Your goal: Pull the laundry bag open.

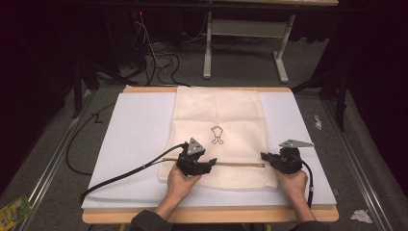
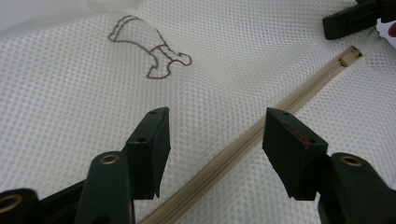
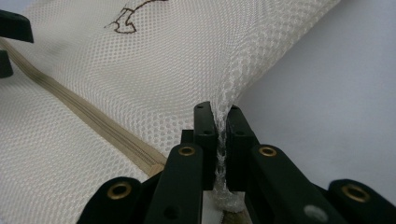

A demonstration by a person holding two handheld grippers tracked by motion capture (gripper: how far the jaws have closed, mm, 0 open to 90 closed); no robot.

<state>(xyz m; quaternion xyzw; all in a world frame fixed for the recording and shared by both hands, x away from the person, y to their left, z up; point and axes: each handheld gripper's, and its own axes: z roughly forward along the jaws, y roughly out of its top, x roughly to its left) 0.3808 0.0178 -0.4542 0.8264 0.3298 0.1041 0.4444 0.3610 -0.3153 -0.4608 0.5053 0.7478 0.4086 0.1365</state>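
A cream mesh bag [image 1: 219, 120] lies flat on the white mat, with a small brown drawing [image 1: 217, 135] on it and a tan zipper [image 1: 238, 164] running across its near part. My left gripper [image 1: 211, 163] hovers open over the zipper's left half; in the left gripper view its jaws straddle the zipper [image 2: 243, 144] with nothing between them. My right gripper [image 1: 264, 157] is shut on the mesh bag's right edge by the zipper's end. In the right gripper view the pinched mesh [image 3: 220, 140] bunches up between the jaws.
The white mat [image 1: 139, 139] covers a wooden table [image 1: 207, 215]. Black cables [image 1: 120, 175] trail off to the left from the left gripper. A desk frame [image 1: 245, 43] and wires stand on the floor beyond. Crumpled paper [image 1: 361, 216] lies on the floor at right.
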